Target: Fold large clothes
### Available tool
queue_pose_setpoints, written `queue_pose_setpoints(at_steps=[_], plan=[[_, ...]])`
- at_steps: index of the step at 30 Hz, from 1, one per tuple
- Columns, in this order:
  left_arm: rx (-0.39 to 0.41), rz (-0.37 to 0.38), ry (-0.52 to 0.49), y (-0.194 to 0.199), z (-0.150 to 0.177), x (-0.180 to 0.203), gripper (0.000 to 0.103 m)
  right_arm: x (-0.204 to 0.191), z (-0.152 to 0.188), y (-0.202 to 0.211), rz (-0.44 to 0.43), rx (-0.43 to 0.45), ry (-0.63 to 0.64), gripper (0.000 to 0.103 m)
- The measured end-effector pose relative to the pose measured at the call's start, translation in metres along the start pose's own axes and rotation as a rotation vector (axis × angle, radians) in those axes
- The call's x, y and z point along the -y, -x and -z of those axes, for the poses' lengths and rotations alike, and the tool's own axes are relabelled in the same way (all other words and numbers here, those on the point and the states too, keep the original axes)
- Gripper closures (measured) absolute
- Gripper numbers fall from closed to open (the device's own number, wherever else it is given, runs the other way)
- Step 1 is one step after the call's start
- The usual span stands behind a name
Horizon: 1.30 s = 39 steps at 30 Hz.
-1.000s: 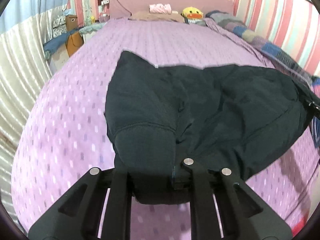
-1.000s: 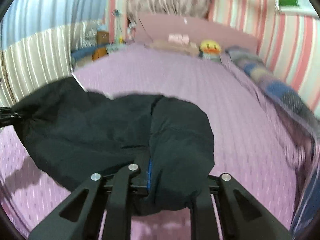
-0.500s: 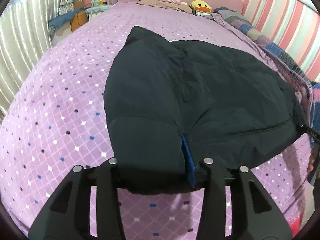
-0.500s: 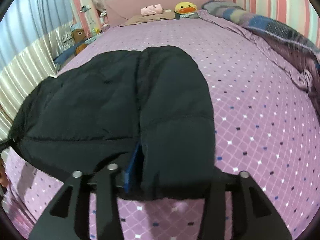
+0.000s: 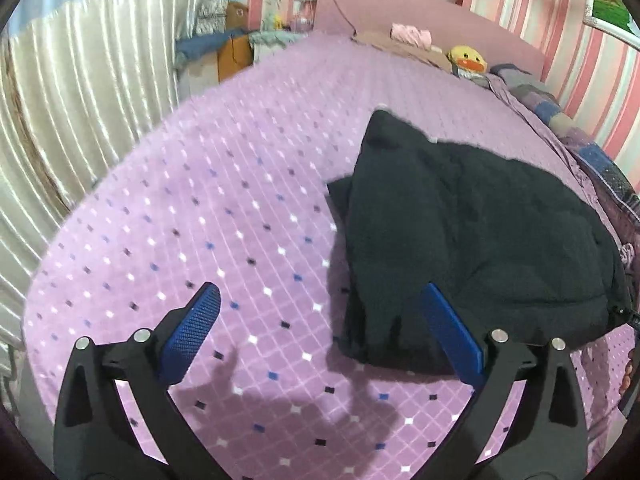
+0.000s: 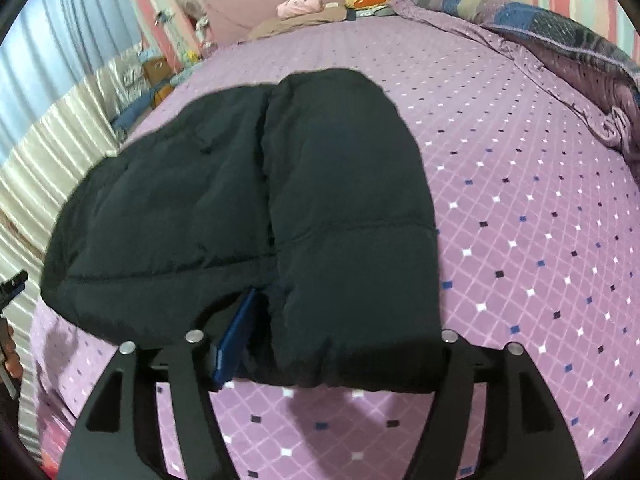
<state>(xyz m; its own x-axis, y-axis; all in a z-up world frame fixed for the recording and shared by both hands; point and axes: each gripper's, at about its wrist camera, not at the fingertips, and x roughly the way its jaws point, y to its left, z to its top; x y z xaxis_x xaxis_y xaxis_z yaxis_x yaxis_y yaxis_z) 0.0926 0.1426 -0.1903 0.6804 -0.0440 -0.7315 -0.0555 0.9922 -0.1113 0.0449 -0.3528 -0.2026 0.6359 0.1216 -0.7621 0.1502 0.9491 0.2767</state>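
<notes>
A black padded jacket [image 5: 460,232] lies folded on the purple diamond-patterned bed [image 5: 224,216]. My left gripper [image 5: 320,320] hovers over the bed beside it, its jaws opening wide. The jacket's near corner lies between the blue pads [image 5: 192,328], close to the right one and not pressed by either. In the right wrist view the jacket [image 6: 248,184] fills the middle. My right gripper [image 6: 340,344] has its jaws opening around the jacket's near end. The left blue pad [image 6: 236,340] shows beside the cloth, and the jacket hides the right finger's tip.
A pink headboard [image 5: 400,12], a yellow duck plush [image 5: 466,58] and a pink bundle [image 5: 412,34] stand at the bed's far end. A plaid blanket [image 6: 560,28] runs along the right side. Pale curtains [image 5: 80,120] and boxes [image 5: 234,50] flank the left.
Both grippers were shut on the lifted jacket and have opened. The jacket has dropped flat onto the bed. My left gripper slid left, so the jacket now sits to its right.
</notes>
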Motion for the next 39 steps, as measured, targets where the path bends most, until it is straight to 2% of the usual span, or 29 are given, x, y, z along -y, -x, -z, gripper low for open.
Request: queue_pose_setpoints(at_steps=[2, 5, 8, 11, 16, 21, 25, 27, 31, 34, 39], plan=[[0.022, 0.007, -0.018, 0.013, -0.005, 0.000, 0.003, 0.014, -0.004, 0.007, 0.017, 0.051, -0.054, 0.004], [0.056, 0.016, -0.057, 0.032, -0.012, 0.015, 0.003, 0.041, -0.008, 0.018, 0.033, 0.090, -0.161, 0.004], [0.084, 0.014, -0.099, 0.045, -0.024, 0.033, 0.003, 0.046, -0.012, 0.035, 0.179, 0.136, -0.154, 0.004], [0.108, 0.007, -0.114, 0.056, -0.032, 0.048, 0.003, 0.027, -0.016, 0.053, 0.263, 0.187, -0.120, 0.004], [0.078, 0.056, -0.117, 0.075, -0.038, 0.072, 0.003, -0.032, -0.016, 0.088, 0.246, 0.299, -0.080, 0.002], [0.091, 0.020, -0.168, 0.100, -0.039, 0.098, 0.003, -0.089, -0.021, 0.112, 0.182, 0.335, -0.032, 0.002], [0.101, 0.012, -0.182, 0.120, -0.034, 0.107, 0.003, -0.125, -0.017, 0.124, 0.176, 0.338, 0.029, 0.002], [0.088, 0.043, -0.174, 0.124, -0.033, 0.111, 0.003, -0.139, -0.016, 0.131, 0.175, 0.334, 0.051, 0.002], [0.100, 0.044, -0.165, 0.136, -0.032, 0.113, 0.003, -0.164, -0.018, 0.141, 0.182, 0.297, 0.074, 0.002], [0.144, 0.021, -0.171, 0.146, -0.032, 0.113, 0.003, -0.174, -0.018, 0.153, 0.163, 0.308, 0.081, 0.002], [0.154, 0.015, -0.178, 0.158, -0.035, 0.115, 0.003, -0.190, -0.023, 0.167, 0.158, 0.315, 0.110, 0.002]])
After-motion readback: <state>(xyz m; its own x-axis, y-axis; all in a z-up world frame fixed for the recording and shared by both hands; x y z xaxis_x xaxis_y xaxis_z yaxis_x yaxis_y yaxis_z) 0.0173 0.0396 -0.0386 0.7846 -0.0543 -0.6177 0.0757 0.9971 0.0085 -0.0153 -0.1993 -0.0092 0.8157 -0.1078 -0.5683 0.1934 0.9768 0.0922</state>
